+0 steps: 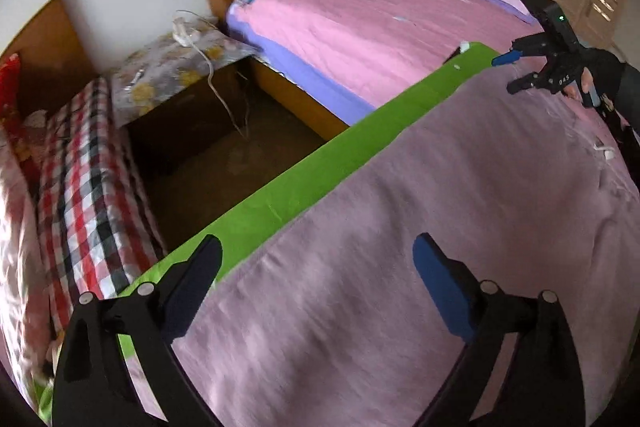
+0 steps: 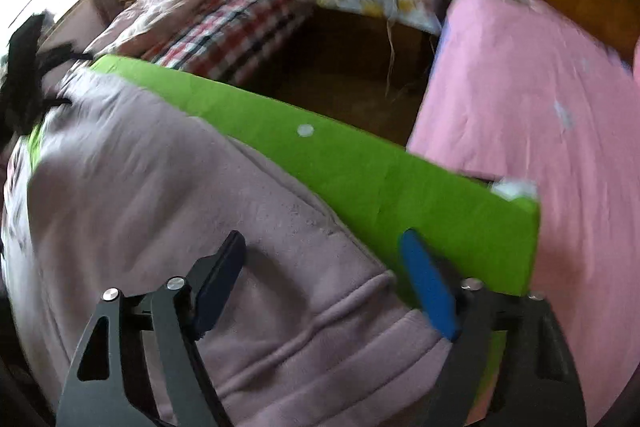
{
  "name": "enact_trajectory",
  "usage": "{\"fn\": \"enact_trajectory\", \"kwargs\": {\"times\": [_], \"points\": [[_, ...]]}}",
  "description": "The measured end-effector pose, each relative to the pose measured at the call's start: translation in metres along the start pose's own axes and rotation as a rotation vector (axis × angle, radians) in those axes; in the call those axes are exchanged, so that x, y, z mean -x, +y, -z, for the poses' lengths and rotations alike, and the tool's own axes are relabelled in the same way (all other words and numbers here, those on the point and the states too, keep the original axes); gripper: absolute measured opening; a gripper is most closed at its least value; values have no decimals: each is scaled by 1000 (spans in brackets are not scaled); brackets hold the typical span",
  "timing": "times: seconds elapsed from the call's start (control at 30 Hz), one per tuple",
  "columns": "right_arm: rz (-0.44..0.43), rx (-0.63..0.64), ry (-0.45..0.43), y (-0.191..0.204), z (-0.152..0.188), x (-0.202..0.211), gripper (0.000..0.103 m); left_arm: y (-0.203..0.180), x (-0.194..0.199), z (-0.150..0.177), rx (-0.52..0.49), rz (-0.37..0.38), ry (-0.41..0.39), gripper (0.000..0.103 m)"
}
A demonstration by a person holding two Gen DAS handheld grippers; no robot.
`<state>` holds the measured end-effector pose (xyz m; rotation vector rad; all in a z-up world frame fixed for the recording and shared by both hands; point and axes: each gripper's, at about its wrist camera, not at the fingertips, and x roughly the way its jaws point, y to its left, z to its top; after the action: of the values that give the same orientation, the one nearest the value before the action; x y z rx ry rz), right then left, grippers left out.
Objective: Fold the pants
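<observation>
Both grippers are over the pants [image 1: 440, 227] now, mauve sweatpants spread flat on a green surface [image 1: 320, 163] between 2 beds. The long axis of the pants runs along the green edge, from 7 o'clock up to 1 o'clock in the left wrist view.

Left gripper [image 1: 316, 259]: fingers spread wide, released, nothing between them, hanging over the cloth right at its far edge, the dark finger above the green strip at 9 o'clock. Which end this is, I can't tell, too much blur.

Right gripper [image 2: 320, 267]: fingers apart, nothing pinched, and they straddle the ribbed waistband [image 2: 320, 327] corner, the blue finger sitting over the green at 3 o'clock, the dark one over the fabric. Whether the tips touch the cloth is unclear.

Here's what matters: each hand sits at one end of the same far edge, so each is nearest its own end. The cloth lies straight below and toward 6 o'clock from both pairs of fingers. I'd judge the next job is pinching that edge at both ends and carrying it across the long axis.
</observation>
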<state>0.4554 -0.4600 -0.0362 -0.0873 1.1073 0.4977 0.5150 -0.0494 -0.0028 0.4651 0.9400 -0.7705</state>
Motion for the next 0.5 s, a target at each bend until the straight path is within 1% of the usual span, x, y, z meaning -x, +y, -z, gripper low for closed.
{"fn": "enact_trajectory", "kwargs": {"times": [0.07, 0.1, 0.13, 0.2, 0.3, 0.33, 0.5], "points": [[-5, -9, -10, -3, 5, 6, 40, 5, -5, -2, -29, 34, 10, 96], [-1, -5, -24, -1, 7, 10, 36, 10, -8, -4, -33, 64, 15, 96], [20, 15, -43, 2, 7, 14, 30, 14, -10, -4, -32, 87, 21, 96], [85, 61, -86, 19, 10, 27, 27, 22, -15, -6, -30, 139, 33, 96], [193, 106, -176, 45, 14, 49, 25, 27, -21, -8, -30, 182, 54, 96], [228, 107, -216, 53, 17, 59, 25, 28, -24, -8, -35, 192, 63, 96], [317, 105, -335, 79, 31, 91, 23, 26, -34, -9, -51, 208, 89, 96]]}}
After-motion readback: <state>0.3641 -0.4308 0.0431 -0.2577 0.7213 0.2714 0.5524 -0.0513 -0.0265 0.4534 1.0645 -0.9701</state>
